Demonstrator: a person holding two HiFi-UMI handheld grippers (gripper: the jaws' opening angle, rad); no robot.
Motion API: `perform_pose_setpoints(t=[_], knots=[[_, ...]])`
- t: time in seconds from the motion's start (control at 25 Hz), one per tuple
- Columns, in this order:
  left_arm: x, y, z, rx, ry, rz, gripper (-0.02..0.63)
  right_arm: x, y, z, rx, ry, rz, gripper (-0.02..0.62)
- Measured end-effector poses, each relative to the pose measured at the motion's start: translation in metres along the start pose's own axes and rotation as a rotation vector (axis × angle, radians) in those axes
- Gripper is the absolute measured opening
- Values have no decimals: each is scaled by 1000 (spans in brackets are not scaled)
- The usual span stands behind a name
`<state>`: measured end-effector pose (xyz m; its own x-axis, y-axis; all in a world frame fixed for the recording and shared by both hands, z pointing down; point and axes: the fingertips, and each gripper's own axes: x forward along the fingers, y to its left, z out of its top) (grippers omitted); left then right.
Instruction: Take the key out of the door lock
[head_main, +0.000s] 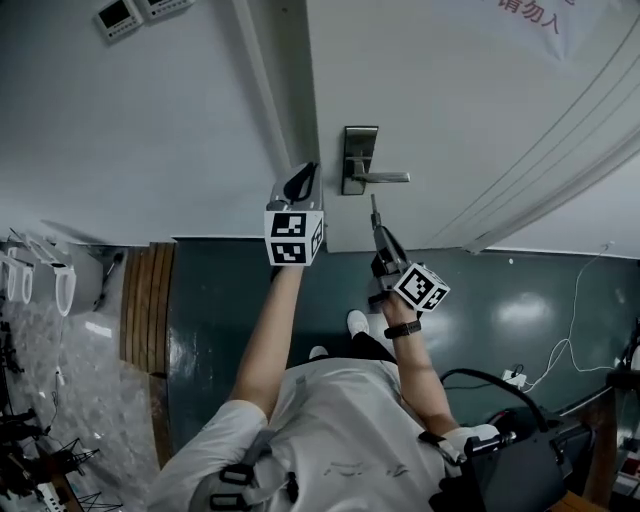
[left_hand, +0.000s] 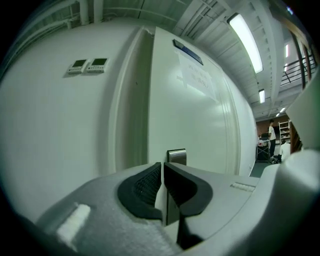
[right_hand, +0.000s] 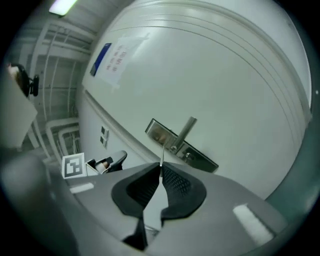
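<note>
The metal lock plate with its lever handle sits on the white door. My right gripper is just below the plate, shut on a thin key that points up at it and is clear of the lock. In the right gripper view the key sticks out between the pads of the right gripper, short of the lock plate. My left gripper is at the door's edge, left of the plate, shut with nothing in it. The left gripper view shows the left gripper and the lock plate behind it.
The door frame runs left of the lock. Two wall panels hang on the wall left of the door. A paper notice is on the door. Cables lie on the dark floor at the right. People stand far off.
</note>
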<state>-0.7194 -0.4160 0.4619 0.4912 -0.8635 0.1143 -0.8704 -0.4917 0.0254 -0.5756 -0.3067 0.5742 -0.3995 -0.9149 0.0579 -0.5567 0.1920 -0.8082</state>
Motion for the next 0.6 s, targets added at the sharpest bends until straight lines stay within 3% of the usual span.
perform_pose_setpoints(t=[0.2,0.32,0.44,0.6], knots=[[-90,-27,-13,-77,-34,-64,2,-38,67,4,-262,-66,-21,21],[-121,-38,-19,-50,-50,-80,2,-57,103,-2,-414,-80,-21,21],[-132,-50,-16,-21,-74,-97,2,-67,118,1,-466,-112,-31,21],[-141,-59,-11,-24,-93,-109,1,-66,129,-1,-461,-115,-4,21]])
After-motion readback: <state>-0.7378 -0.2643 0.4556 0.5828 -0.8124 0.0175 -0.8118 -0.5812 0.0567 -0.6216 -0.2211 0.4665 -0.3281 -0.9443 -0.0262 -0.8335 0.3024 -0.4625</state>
